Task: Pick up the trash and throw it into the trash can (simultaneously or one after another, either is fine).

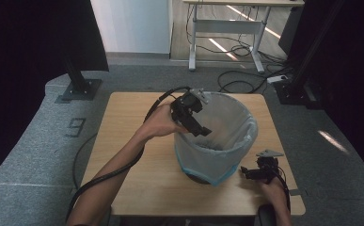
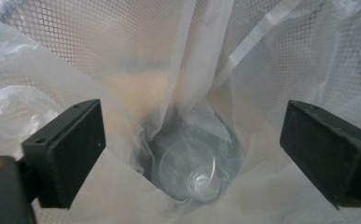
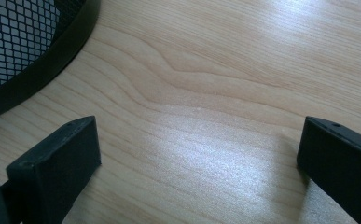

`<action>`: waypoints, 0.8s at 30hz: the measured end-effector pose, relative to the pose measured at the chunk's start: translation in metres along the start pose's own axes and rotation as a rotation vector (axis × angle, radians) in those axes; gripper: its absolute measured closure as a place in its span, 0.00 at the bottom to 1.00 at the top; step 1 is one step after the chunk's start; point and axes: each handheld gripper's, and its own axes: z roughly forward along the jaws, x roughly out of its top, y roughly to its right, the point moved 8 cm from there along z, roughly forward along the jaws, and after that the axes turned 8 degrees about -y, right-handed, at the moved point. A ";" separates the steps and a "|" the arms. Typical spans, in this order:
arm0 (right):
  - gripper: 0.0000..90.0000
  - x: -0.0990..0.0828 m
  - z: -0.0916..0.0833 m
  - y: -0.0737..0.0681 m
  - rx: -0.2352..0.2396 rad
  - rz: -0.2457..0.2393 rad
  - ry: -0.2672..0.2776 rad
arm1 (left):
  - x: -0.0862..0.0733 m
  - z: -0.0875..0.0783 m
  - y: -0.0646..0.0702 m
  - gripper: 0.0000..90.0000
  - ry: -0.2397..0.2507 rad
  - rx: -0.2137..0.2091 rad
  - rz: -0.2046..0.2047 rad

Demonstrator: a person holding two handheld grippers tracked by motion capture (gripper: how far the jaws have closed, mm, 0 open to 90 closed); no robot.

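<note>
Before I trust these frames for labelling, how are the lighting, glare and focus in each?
High view: dark margins, table evenly lit, slightly soft. Left gripper view: translucent bag liner glows, clear cup hazy at the bottom. Right gripper view: bright glare patch on the wood, basket base dark.

We see a light wooden desk (image 1: 137,174) standing on grey carpeted floor (image 1: 38,141). A black mesh wastebasket (image 1: 217,136), lined with a translucent plastic bag (image 1: 236,117), stands on the desk right of centre. In the right gripper view, the basket's black base rim (image 3: 52,60) sits on bare wood grain.
</note>
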 end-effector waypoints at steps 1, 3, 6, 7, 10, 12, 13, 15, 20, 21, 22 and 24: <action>0.00 0.000 0.000 0.000 0.000 0.000 0.000 | 0.000 -0.001 0.000 0.06 0.000 0.003 0.004; 0.00 0.000 0.000 0.000 0.000 0.000 0.000 | 0.000 -0.003 0.000 0.03 0.005 0.005 0.006; 0.00 0.000 0.000 0.000 0.000 0.000 0.000 | 0.000 -0.008 -0.001 0.03 0.014 0.005 0.013; 0.00 0.000 0.000 0.000 0.000 0.000 0.000 | -0.001 -0.009 -0.001 0.02 0.017 0.008 0.008; 0.00 0.000 0.000 0.000 0.000 0.000 0.000 | -0.003 -0.014 -0.005 0.02 0.029 0.012 -0.003; 0.00 0.000 0.000 0.000 0.000 0.000 0.000 | -0.004 -0.016 -0.008 0.02 0.035 0.015 -0.009; 0.00 0.000 0.000 0.000 0.000 0.000 0.000 | -0.005 -0.018 -0.010 0.02 0.041 0.016 -0.016; 0.00 0.000 0.000 0.000 0.000 0.000 0.000 | -0.007 -0.022 -0.014 0.02 0.050 0.020 -0.027; 0.00 0.000 0.000 0.000 0.000 0.000 0.000 | -0.012 -0.029 -0.023 0.02 0.064 0.041 -0.047; 0.00 0.000 0.000 0.000 0.000 0.000 0.000 | -0.013 -0.032 -0.025 0.02 0.069 0.046 -0.054; 0.00 0.000 0.000 0.000 0.000 0.000 0.000 | -0.015 -0.033 -0.027 0.02 0.073 0.050 -0.058; 0.00 0.000 0.000 0.000 0.000 0.000 0.000 | -0.017 -0.037 -0.031 0.02 0.079 0.061 -0.066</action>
